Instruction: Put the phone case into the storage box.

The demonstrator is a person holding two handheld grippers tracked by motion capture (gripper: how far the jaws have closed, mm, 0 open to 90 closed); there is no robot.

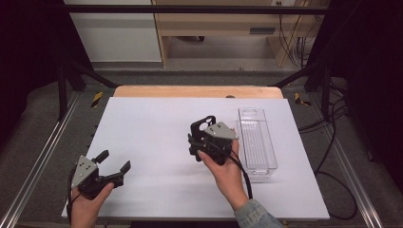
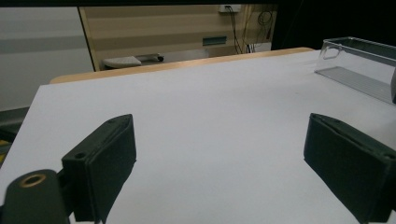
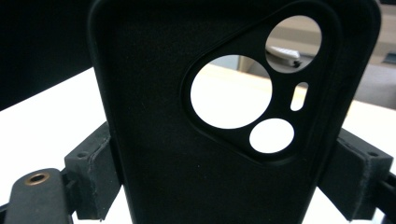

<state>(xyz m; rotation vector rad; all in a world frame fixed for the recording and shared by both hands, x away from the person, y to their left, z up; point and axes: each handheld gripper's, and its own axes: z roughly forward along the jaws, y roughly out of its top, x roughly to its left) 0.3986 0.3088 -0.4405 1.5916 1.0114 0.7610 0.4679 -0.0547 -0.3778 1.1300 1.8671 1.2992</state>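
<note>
Right hand-held gripper point(image 1: 203, 129): grasping the black phone case point(image 3: 187, 140) upright between its jaws.
Left hand-held gripper point(image 1: 115, 166): released, jaws wide over the desk point(image 2: 210, 116).
Clear tray point(image 1: 256, 137): just right of the right hand-held gripper.

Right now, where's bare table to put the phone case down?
The white table is bare from its far edge down to the left gripper, and in the strip along the near edge between the two hands. Crowded spot: the right side, where the right gripper holds the phone case close beside the clear bin.
</note>
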